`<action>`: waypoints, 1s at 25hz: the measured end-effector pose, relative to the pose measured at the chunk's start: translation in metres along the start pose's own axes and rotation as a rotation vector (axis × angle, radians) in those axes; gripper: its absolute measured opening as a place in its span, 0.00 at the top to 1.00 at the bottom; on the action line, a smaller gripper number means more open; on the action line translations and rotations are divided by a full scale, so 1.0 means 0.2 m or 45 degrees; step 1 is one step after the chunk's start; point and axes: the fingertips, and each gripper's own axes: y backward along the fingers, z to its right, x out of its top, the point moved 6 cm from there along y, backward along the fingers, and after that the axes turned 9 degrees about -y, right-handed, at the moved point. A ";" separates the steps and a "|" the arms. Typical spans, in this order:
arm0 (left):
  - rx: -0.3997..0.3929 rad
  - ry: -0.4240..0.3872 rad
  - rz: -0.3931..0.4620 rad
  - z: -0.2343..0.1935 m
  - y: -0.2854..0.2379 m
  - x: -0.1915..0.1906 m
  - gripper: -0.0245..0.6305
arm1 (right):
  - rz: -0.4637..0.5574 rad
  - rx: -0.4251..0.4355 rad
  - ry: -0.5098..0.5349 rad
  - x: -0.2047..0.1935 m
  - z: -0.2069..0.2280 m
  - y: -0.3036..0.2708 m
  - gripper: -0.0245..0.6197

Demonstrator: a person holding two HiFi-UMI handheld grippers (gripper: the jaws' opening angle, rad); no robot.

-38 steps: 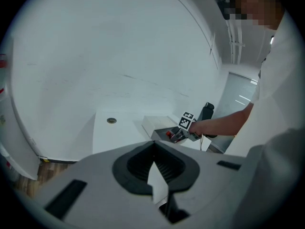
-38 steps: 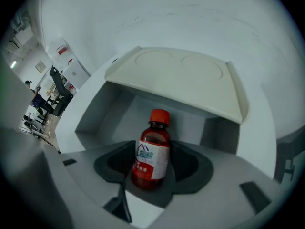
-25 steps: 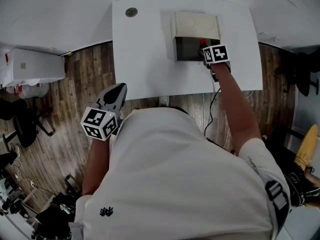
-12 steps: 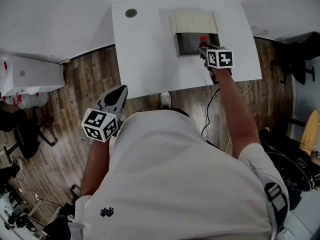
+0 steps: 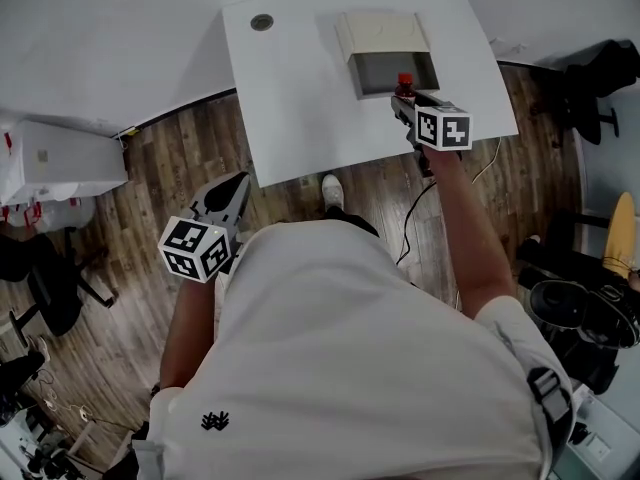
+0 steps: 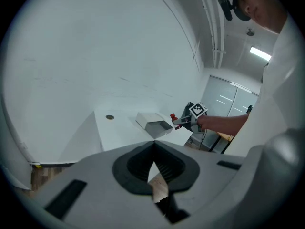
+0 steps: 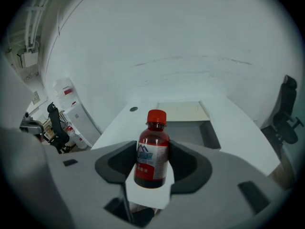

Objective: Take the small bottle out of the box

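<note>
Bottle (image 7: 151, 151) clamped in right claw (image 7: 151, 163); box (image 7: 183, 111) beyond.

Small red-capped bottle (image 7: 152, 149) upright between the hand-held gripper (image 7: 152, 168) jaws

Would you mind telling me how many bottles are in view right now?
1. The small bottle is clamped in the right tongs, just in front of the open box on the white table. The box interior that shows looks empty, though part may be hidden.
</note>
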 end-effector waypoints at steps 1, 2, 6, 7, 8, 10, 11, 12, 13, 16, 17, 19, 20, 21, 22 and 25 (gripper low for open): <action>-0.010 -0.004 0.004 0.00 0.01 0.00 0.95 | 0.012 -0.004 -0.002 -0.01 -0.02 0.03 0.63; -0.019 -0.007 0.008 0.00 0.02 -0.01 0.95 | 0.024 -0.006 -0.002 -0.02 -0.04 0.06 0.63; -0.055 -0.020 0.020 0.01 0.06 -0.02 0.95 | 0.064 -0.012 -0.015 -0.07 -0.12 0.16 0.63; -0.062 -0.023 0.021 0.02 0.07 -0.03 0.95 | 0.072 -0.007 -0.019 -0.09 -0.14 0.18 0.63; -0.068 -0.026 0.022 0.02 0.08 -0.04 0.95 | 0.081 0.001 -0.024 -0.11 -0.17 0.20 0.63; -0.080 -0.028 0.021 0.02 0.10 -0.05 0.95 | 0.098 0.018 -0.037 -0.15 -0.22 0.24 0.63; -0.087 -0.023 0.023 0.02 0.11 -0.06 0.95 | 0.104 0.024 -0.044 -0.17 -0.24 0.26 0.63; -0.097 -0.013 0.028 0.02 0.12 -0.07 0.95 | 0.110 0.031 -0.052 -0.19 -0.27 0.29 0.63; -0.107 0.000 0.036 0.02 0.13 -0.07 0.95 | 0.116 0.037 -0.059 -0.21 -0.29 0.31 0.63; -0.125 0.007 0.055 0.02 0.15 -0.08 0.95 | 0.135 0.050 -0.071 -0.26 -0.36 0.36 0.63; -0.130 0.003 0.059 0.03 0.16 -0.08 0.95 | 0.141 0.053 -0.076 -0.28 -0.38 0.38 0.63; -0.144 -0.002 0.064 0.04 0.16 -0.09 0.95 | 0.152 0.058 -0.090 -0.32 -0.41 0.42 0.63; -0.150 -0.006 0.065 0.05 0.16 -0.09 0.95 | 0.158 0.061 -0.098 -0.34 -0.42 0.44 0.63; -0.157 -0.011 0.064 0.06 0.16 -0.09 0.95 | 0.165 0.064 -0.105 -0.36 -0.44 0.46 0.63; -0.164 -0.015 0.062 0.06 0.16 -0.10 0.95 | 0.172 0.069 -0.110 -0.38 -0.46 0.47 0.63; -0.187 -0.015 0.060 0.08 0.16 -0.11 0.95 | 0.184 0.089 -0.112 -0.43 -0.51 0.52 0.63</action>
